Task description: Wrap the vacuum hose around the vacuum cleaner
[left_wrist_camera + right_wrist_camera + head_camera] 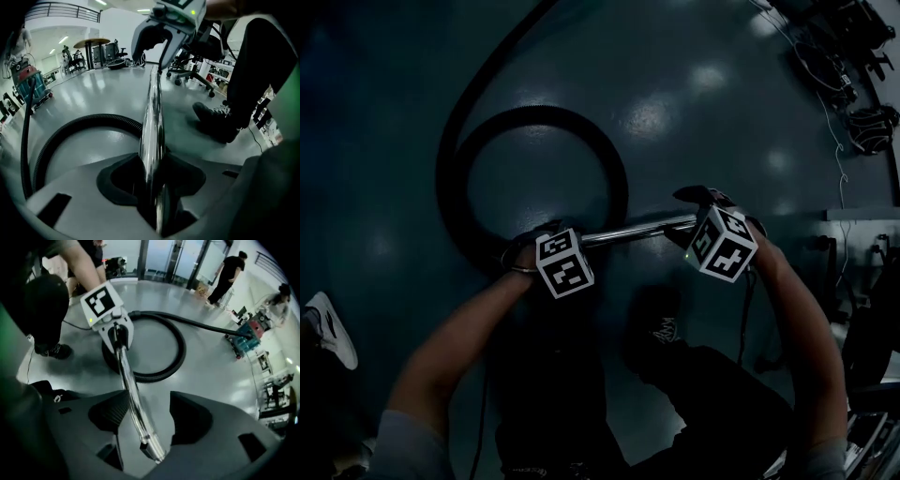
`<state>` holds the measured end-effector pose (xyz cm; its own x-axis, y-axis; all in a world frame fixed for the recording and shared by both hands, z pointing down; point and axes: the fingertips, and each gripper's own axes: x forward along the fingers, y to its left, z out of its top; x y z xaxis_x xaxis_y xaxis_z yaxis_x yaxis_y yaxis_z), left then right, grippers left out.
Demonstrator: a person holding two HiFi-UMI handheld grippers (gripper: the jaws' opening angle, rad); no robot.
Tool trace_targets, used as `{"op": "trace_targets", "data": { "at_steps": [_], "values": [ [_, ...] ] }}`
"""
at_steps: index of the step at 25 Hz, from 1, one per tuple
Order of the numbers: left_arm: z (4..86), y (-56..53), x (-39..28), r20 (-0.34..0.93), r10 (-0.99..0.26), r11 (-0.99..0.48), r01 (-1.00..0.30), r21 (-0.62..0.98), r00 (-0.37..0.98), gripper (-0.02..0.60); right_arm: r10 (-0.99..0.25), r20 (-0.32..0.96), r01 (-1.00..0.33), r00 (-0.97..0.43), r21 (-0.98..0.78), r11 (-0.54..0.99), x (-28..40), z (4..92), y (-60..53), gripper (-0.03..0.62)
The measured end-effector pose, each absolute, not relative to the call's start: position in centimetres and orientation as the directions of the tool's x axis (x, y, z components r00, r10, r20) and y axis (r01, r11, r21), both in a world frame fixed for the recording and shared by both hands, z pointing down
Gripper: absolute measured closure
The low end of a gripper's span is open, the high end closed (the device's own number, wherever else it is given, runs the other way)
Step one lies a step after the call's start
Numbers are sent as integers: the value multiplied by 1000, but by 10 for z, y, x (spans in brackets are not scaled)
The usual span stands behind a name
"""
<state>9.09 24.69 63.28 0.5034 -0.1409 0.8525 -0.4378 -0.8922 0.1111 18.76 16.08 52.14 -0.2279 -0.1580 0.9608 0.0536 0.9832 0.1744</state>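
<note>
A chrome vacuum wand hangs level above the floor between my two grippers. My left gripper is shut on its hose end, pads pressed to the tube. My right gripper is open around the other end: the wand lies against one pad with a gap to the other. The black ribbed hose lies in one loop on the floor and runs off to the red and teal vacuum cleaner, which also shows far left in the left gripper view.
The person's dark shoe stands just under the wand, and a white shoe is at the left edge. Cables and gear lie at the right. Other people stand far off, with office chairs behind.
</note>
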Motion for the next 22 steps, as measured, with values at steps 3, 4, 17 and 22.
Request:
{"op": "trace_targets", "data": {
  "at_steps": [3,4,17,22],
  "values": [
    [643,229,86,880,-136,-886,-454,98,456,403,-176,920,-126,-349,140,982,187,504,130,333],
    [644,225,83,887,-134,-883,-460,95,441,403,-165,906,-176,-391,103,979,183,503,127,333],
    [626,173,95,879,-161,-751,-633,186,449,403,-6,673,-508,-739,-552,661,163,590,155,336],
    [629,152,100,871,-232,-683,-710,172,434,403,-154,537,-543,-830,-711,447,149,596,110,335]
  ]
}}
